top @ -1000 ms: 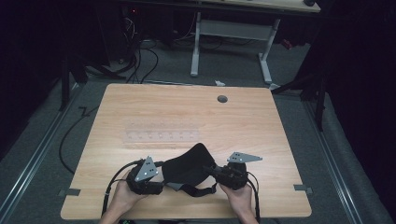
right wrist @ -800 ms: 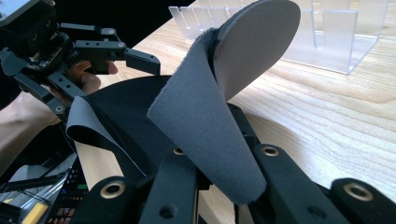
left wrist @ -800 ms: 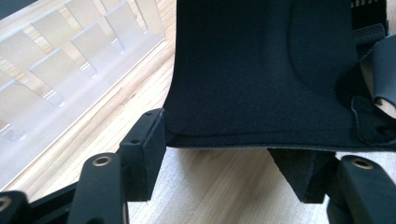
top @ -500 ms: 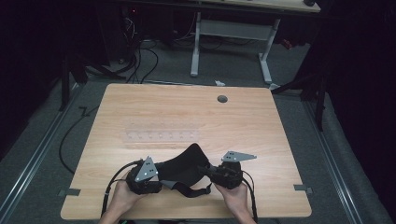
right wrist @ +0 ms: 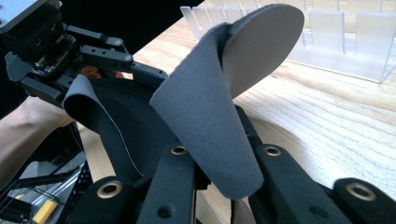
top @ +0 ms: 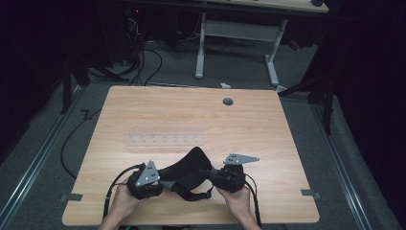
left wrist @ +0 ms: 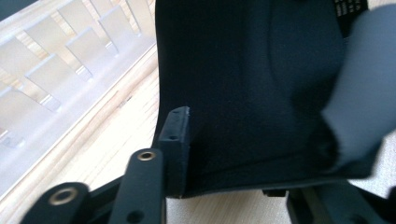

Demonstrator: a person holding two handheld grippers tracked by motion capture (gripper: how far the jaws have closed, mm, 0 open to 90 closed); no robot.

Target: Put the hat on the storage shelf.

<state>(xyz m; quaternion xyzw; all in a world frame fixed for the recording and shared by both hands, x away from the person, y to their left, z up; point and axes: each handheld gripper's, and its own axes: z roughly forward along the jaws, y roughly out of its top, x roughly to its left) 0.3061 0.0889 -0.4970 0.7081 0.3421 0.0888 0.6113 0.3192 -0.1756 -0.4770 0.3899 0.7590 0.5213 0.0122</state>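
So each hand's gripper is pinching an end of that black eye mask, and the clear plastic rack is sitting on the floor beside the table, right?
Not quite. The left gripper and right gripper do each pinch an end of the black eye mask, but the clear plastic rack sits on the wooden table, just beyond the mask, as the high view shows.

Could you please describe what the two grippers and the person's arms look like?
Both are black. The left gripper and right gripper each carry a grey three-cornered plate on top and trail a black cable. Close up, the tongs are black bars with brass-ringed pivot holes. The forearms are bare, with no sleeves in view.
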